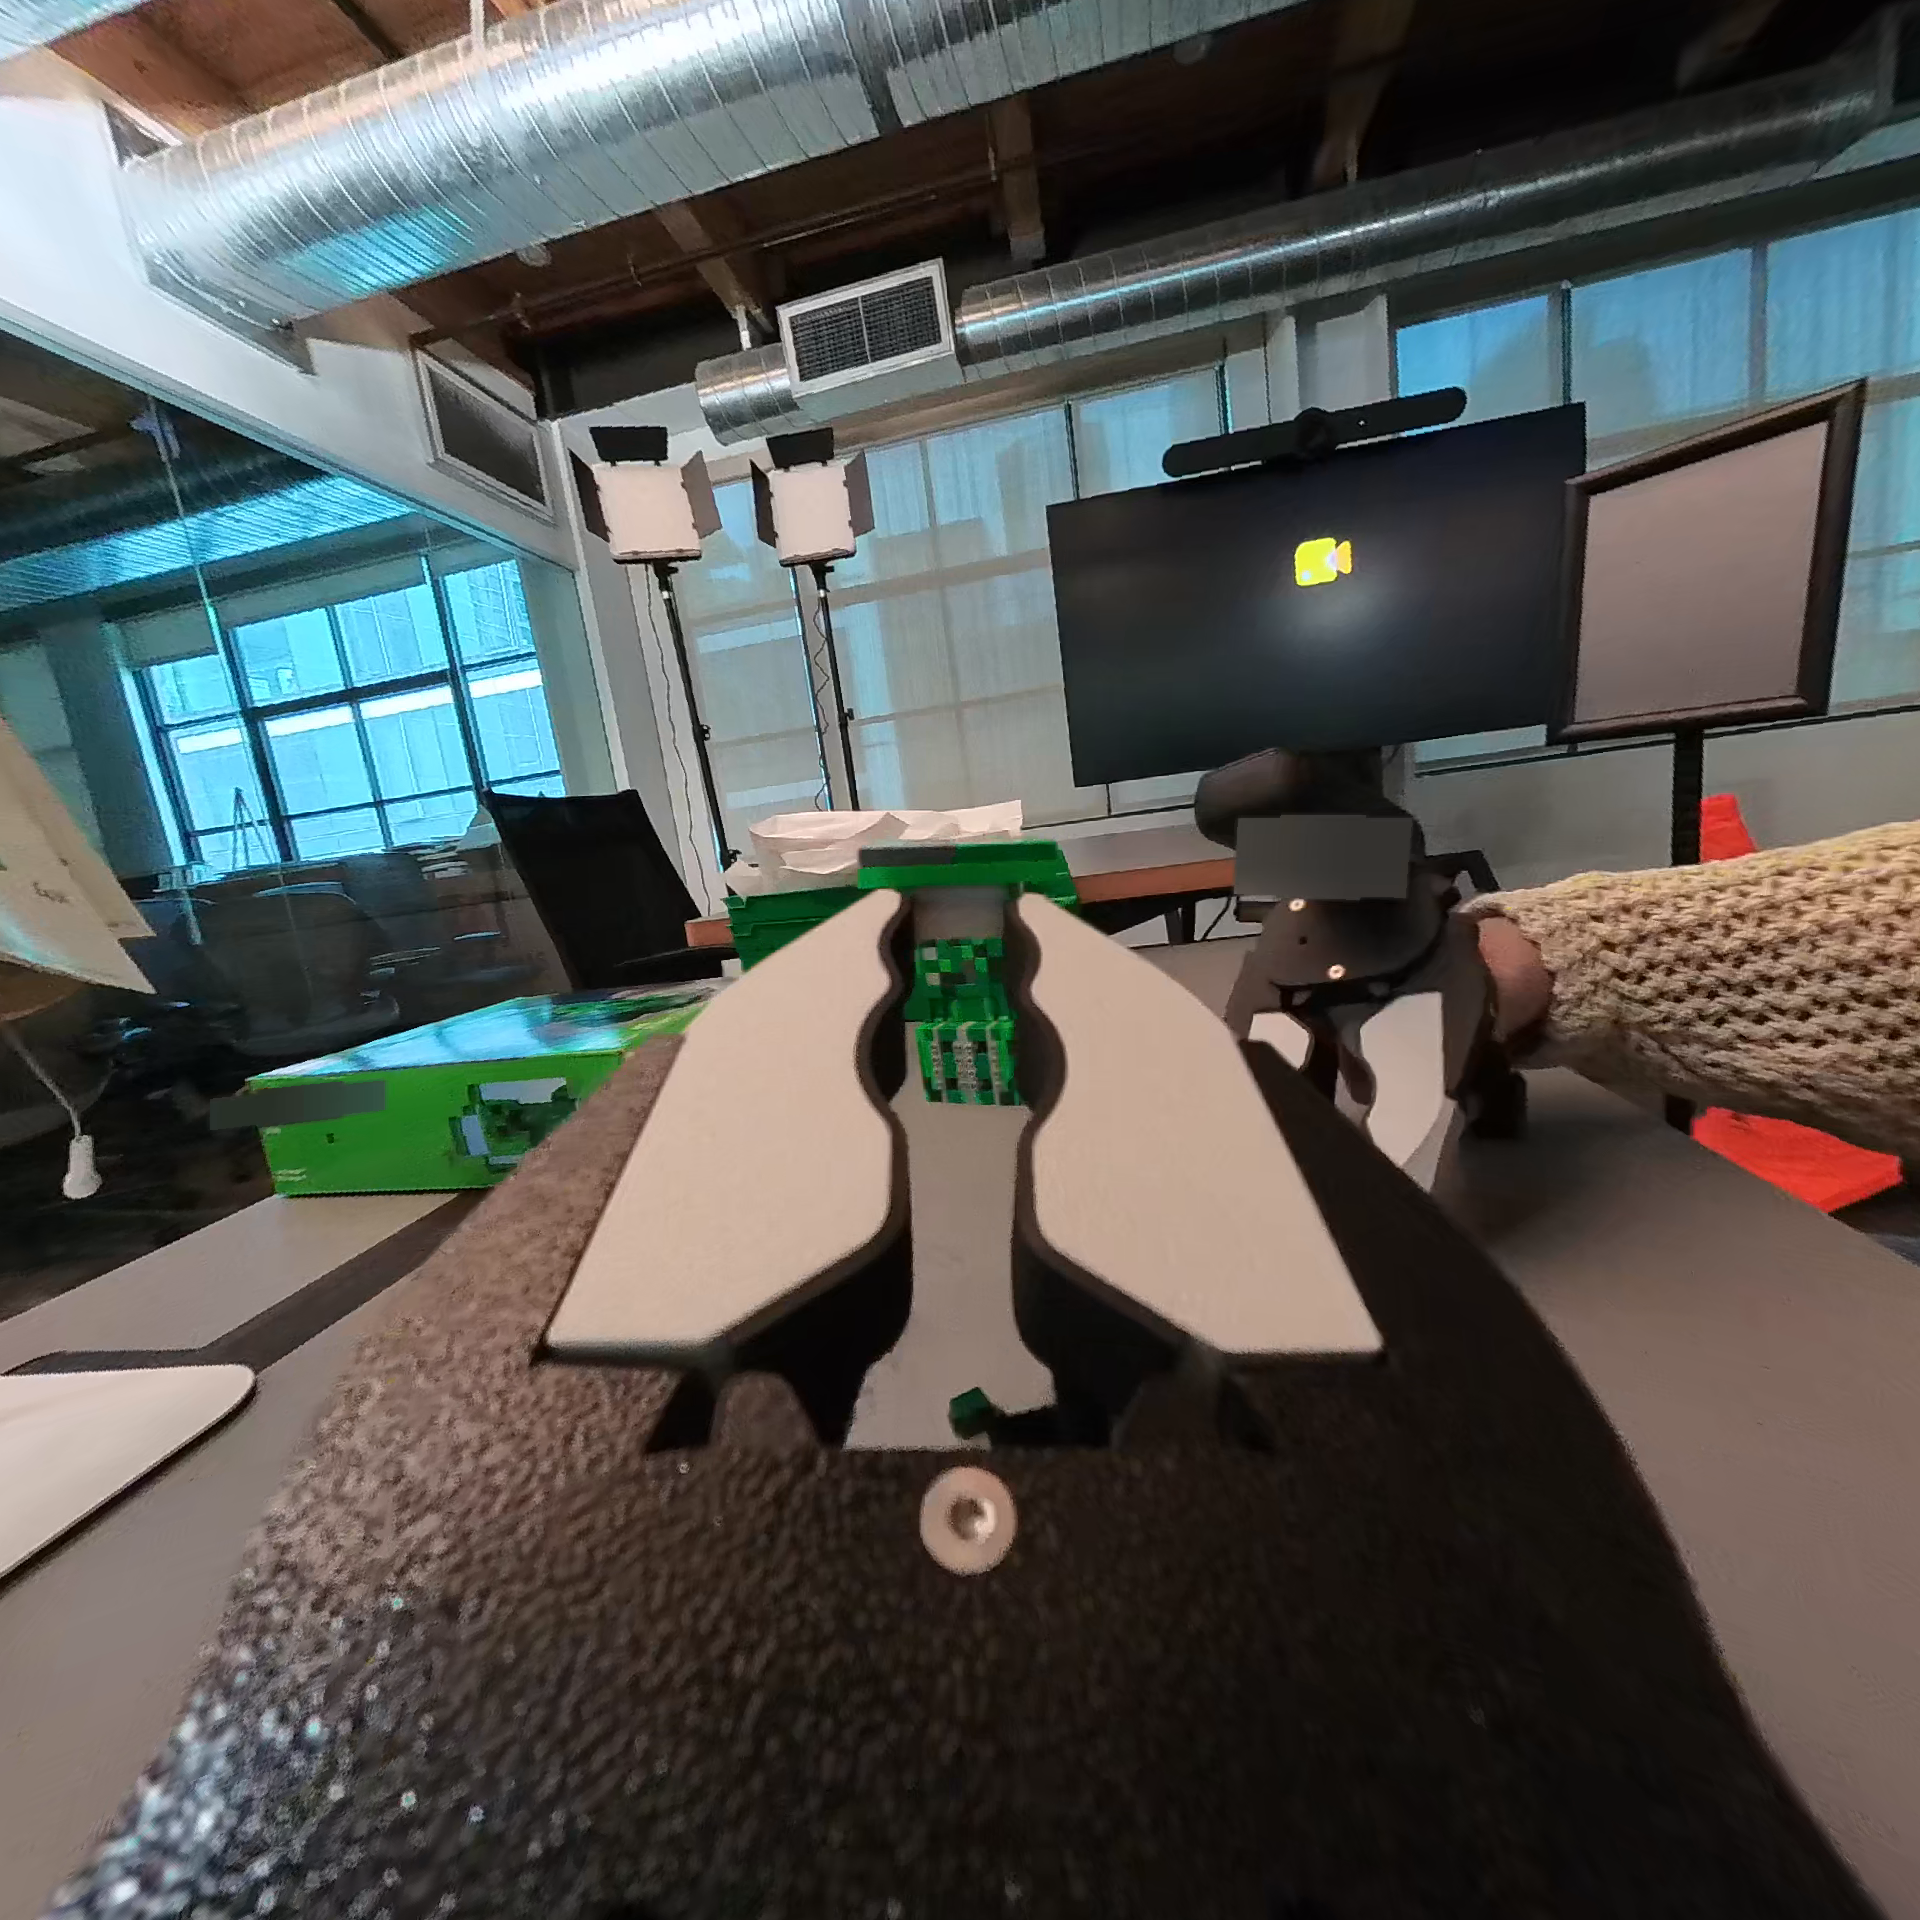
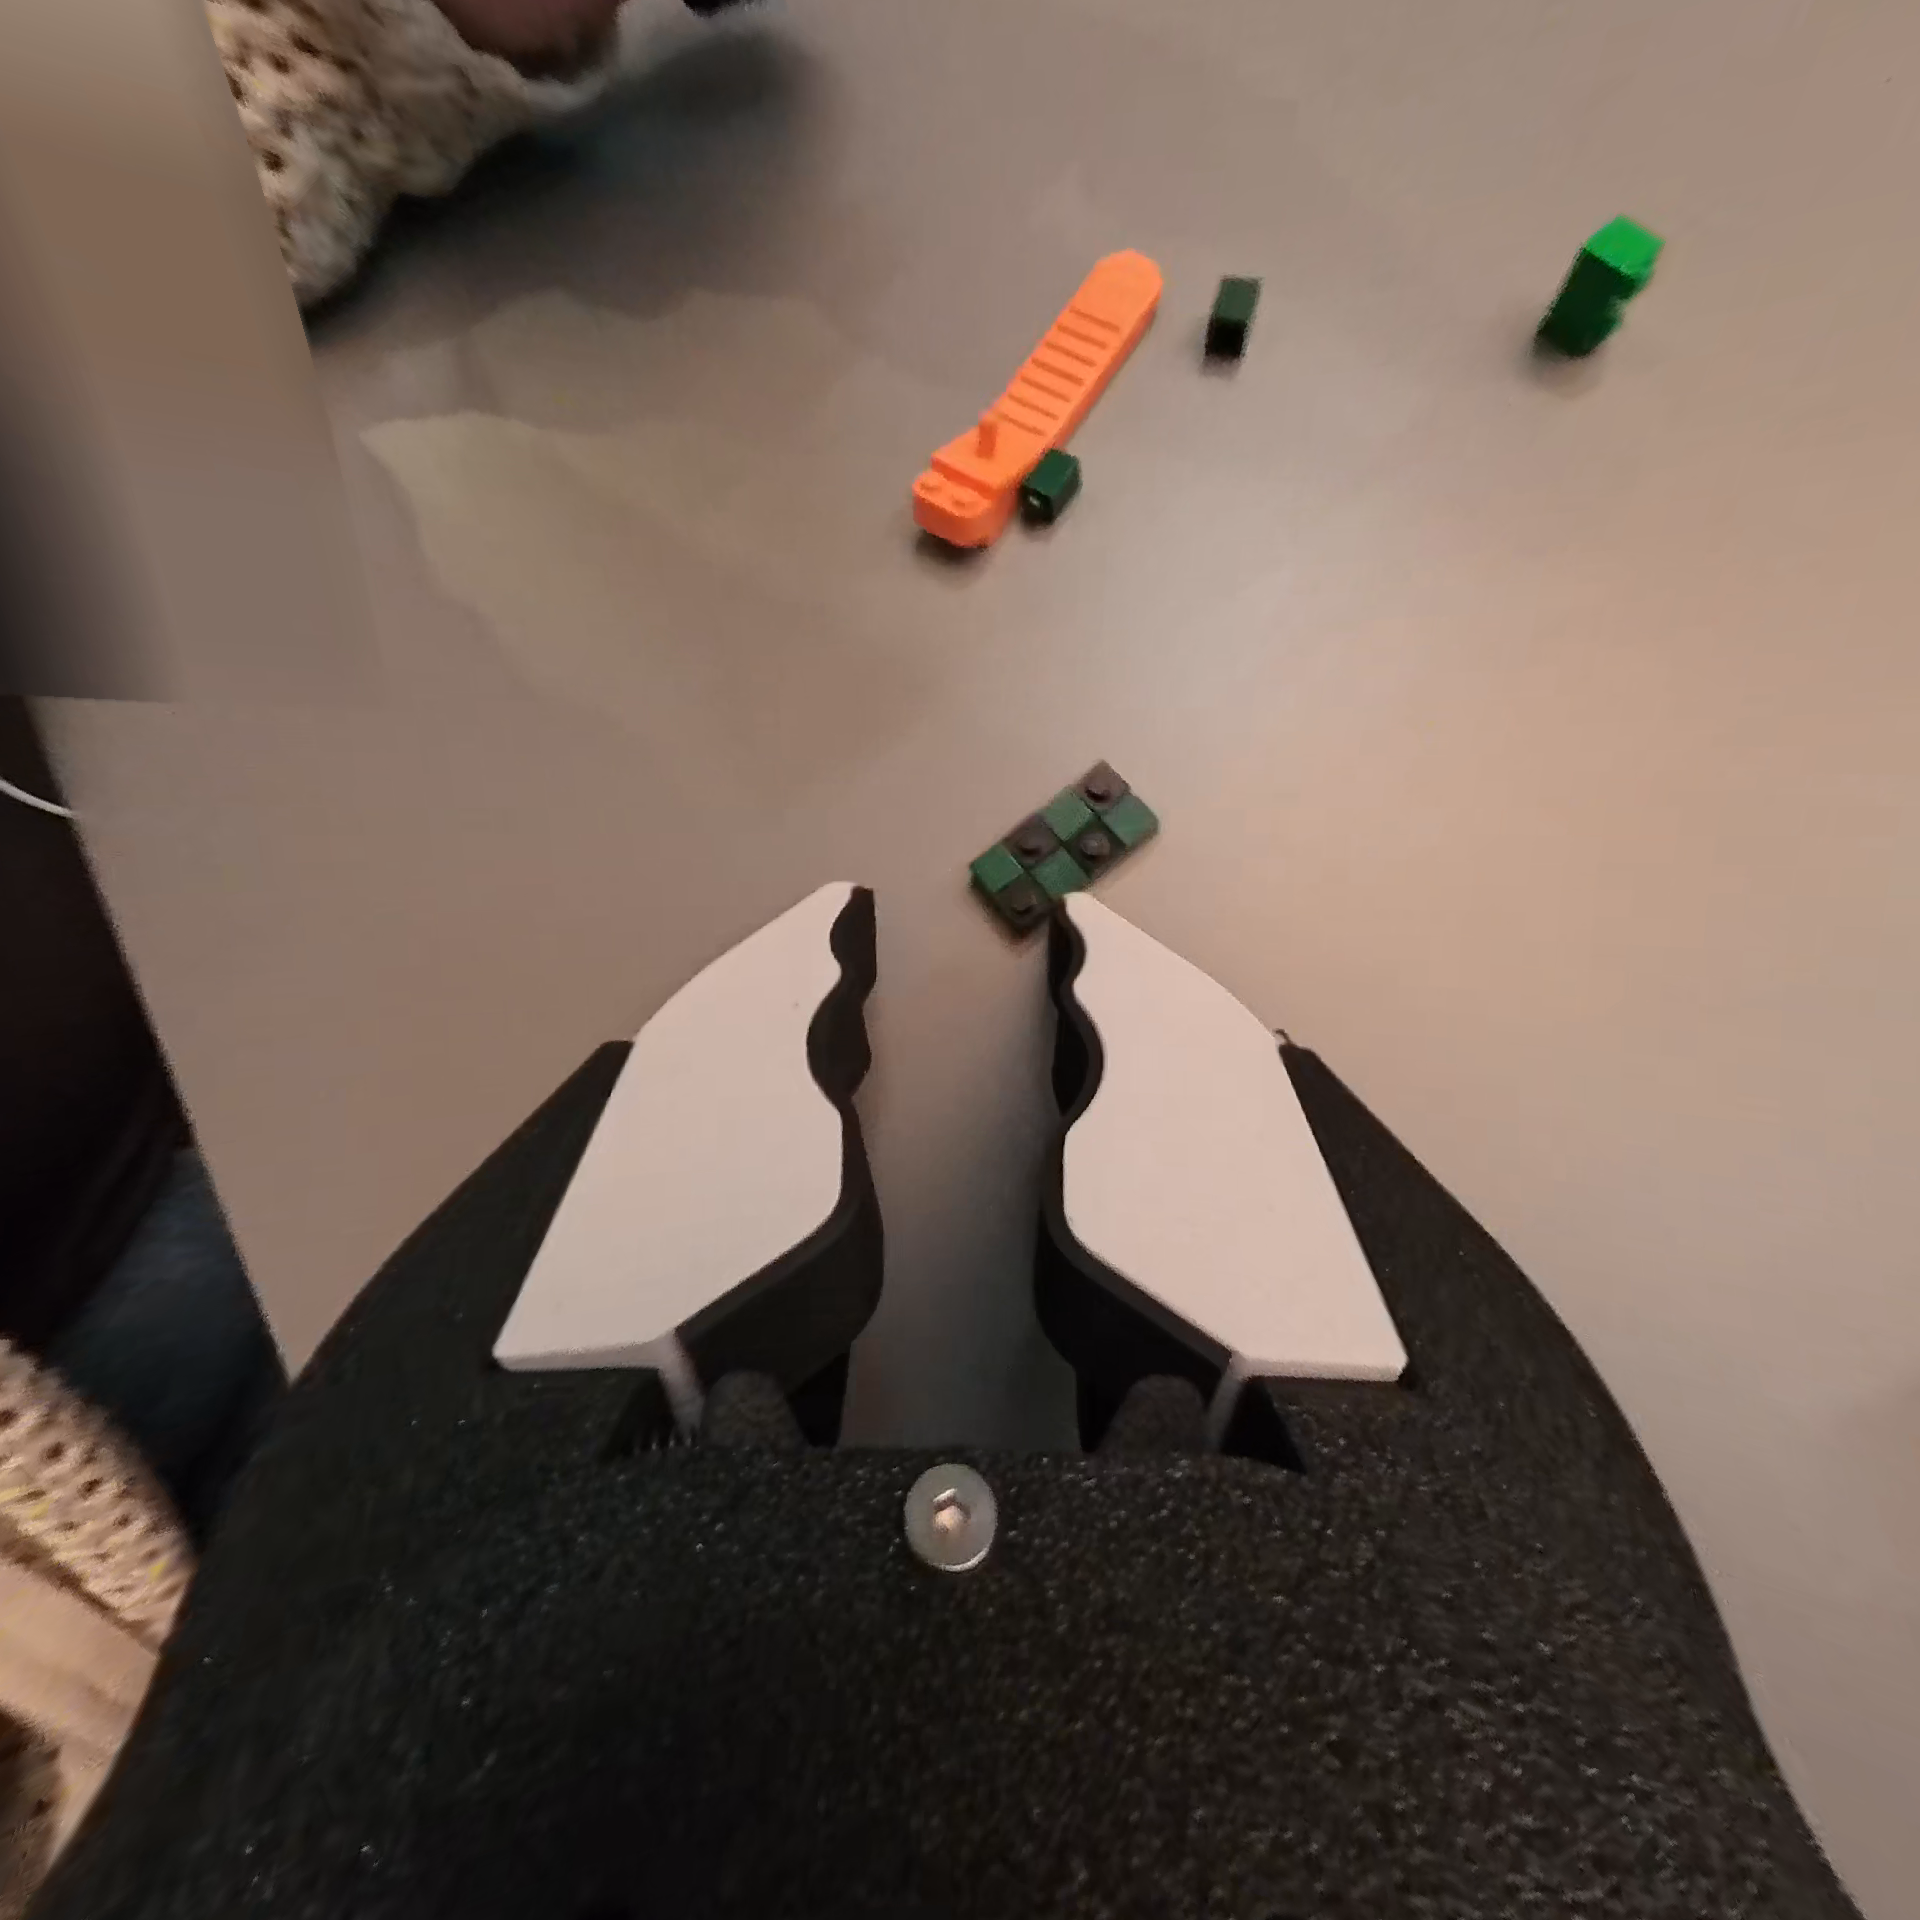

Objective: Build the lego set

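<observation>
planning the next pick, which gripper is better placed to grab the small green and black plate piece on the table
Right. The right gripper is open just short of the checkered plate piece, while the left gripper holds the green lego figure.

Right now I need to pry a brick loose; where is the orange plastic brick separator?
In the right wrist view, the orange plastic brick separator lies on the grey table, ahead of the right gripper, a small dark green brick beside its near end.
</observation>
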Demonstrator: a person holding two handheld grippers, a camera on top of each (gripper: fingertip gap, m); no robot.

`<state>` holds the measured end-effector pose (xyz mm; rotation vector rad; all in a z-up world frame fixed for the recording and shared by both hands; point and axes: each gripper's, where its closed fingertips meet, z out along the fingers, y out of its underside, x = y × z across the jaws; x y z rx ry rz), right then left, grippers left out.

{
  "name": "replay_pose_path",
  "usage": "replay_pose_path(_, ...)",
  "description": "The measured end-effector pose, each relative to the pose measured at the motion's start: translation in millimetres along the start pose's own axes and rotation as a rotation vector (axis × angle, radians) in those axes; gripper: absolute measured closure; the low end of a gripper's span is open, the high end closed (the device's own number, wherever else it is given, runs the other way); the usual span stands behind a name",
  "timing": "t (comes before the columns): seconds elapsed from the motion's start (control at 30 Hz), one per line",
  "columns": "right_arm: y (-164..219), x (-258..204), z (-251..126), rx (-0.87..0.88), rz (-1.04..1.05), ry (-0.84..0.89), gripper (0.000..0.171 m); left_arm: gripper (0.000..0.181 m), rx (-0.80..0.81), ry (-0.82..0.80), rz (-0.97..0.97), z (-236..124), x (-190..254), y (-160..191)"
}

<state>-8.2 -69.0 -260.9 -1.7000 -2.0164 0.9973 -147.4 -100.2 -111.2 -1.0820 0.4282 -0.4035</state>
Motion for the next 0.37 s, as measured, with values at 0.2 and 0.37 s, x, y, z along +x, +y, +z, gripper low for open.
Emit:
replay_pose_path(0.2,-12.4,6.1,-0.3,0.062,-0.068,0.061,0.129,0.166,0.048,0.076,-0.064,1.2,9.0,-4.9)
replay_pose_path(0.37,-5.1,12.2,8.9,0.014,-0.191,0.074,0.124,0.166,0.116,0.156,-0.142,0.3,17.4,-13.5)
